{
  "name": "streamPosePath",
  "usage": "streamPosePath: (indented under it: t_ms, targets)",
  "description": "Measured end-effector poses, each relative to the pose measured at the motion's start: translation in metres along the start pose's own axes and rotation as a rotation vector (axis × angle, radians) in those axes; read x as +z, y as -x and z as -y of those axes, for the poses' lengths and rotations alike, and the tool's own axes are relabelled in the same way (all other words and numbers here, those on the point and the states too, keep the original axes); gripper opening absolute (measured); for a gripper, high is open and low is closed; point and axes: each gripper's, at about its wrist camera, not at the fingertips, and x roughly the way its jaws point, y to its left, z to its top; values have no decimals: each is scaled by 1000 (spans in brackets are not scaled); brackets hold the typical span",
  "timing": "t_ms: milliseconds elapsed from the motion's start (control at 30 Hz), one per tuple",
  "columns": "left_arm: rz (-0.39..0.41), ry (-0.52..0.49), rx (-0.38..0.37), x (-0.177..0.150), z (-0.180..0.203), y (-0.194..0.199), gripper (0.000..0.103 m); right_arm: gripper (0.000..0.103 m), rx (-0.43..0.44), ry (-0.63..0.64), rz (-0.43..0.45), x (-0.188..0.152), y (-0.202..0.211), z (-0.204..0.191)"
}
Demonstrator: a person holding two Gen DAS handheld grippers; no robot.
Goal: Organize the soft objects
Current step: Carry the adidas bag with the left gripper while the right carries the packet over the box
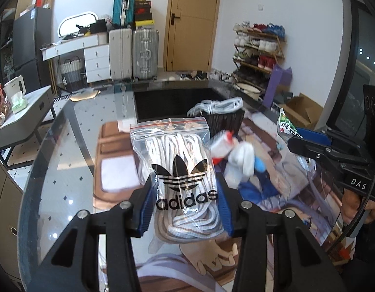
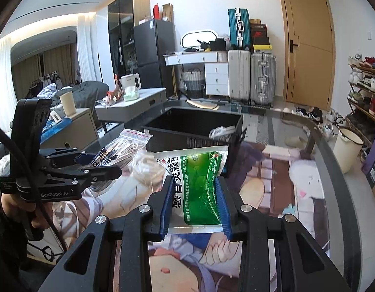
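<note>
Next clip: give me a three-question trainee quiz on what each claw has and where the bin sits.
1. True or false: the left claw is closed on a clear zip bag of white laces.
2. What is the right claw holding? A) a green and white packet B) a shoe C) a paper cup
3. Fill in: the black bin behind both bags already contains a bundle of white ____.

Key:
1. True; the blue pads press its sides.
2. A, the green and white packet.
3. Cord or laces; too small to say exactly which.
</note>
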Motion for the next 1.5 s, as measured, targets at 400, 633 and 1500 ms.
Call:
streamPosePath:
  t_ms: [400, 633, 1500]
  targets:
    - [112, -11, 23, 38, 0, 8, 45, 34, 19, -5, 94, 37, -1, 6]
    - [136, -17, 27, 54, -2, 4, 45, 33, 7, -8, 132, 55, -3, 15]
    - [157, 1, 42, 92, -26, -22, 45, 33, 77, -19, 102, 108, -48, 40]
